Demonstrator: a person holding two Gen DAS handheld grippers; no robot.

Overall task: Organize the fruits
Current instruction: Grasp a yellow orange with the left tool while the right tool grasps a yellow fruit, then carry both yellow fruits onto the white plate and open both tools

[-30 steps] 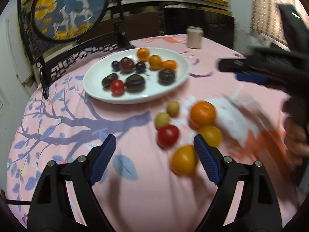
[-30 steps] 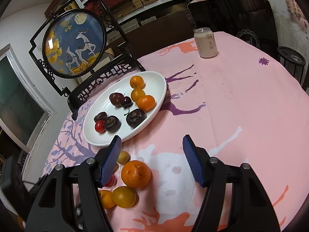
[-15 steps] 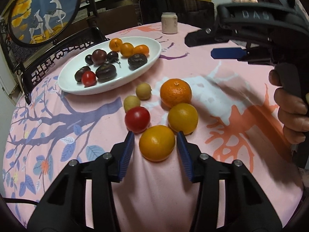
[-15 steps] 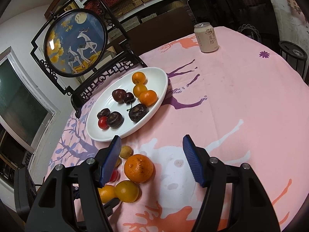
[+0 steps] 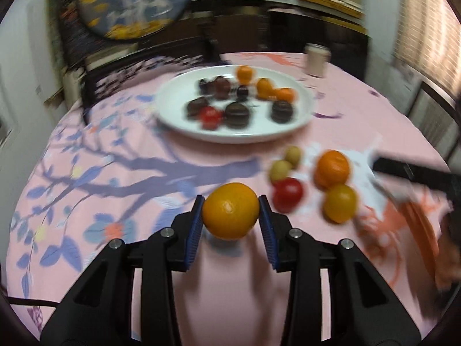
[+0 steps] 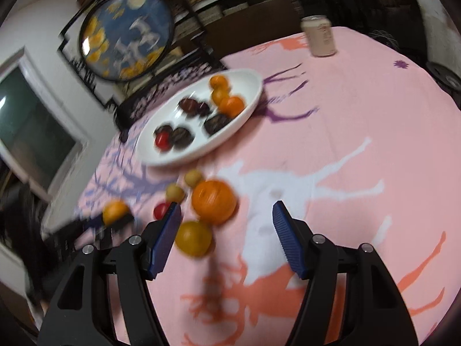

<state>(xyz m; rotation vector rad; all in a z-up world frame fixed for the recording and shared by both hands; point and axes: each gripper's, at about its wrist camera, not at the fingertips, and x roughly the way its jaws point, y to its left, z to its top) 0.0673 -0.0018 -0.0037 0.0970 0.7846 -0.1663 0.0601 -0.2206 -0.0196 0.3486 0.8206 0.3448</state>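
A: Both views are smeared. What can't you make out?

B: The dark fruits on the white plate [image 5: 184, 98], upper centre, are blurred beyond naming, and the right edge of the left view is a dark smudge.

A: And the orange [image 5: 230, 210]?

B: Frame centre, between the blue pads [image 5: 196, 230] of the left gripper [image 5: 230, 216], whose jaws are closing onto it, both pads touching.

A: The right gripper [image 6: 226, 225]?

B: Half-wide and empty; a larger mandarin [image 6: 213, 206] lies just beyond its left pad.

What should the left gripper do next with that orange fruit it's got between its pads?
Probably carry it toward the white plate. The left gripper is closing on the orange fruit, both pads against its sides, and the plate already holds other fruit with bare space at its near rim.
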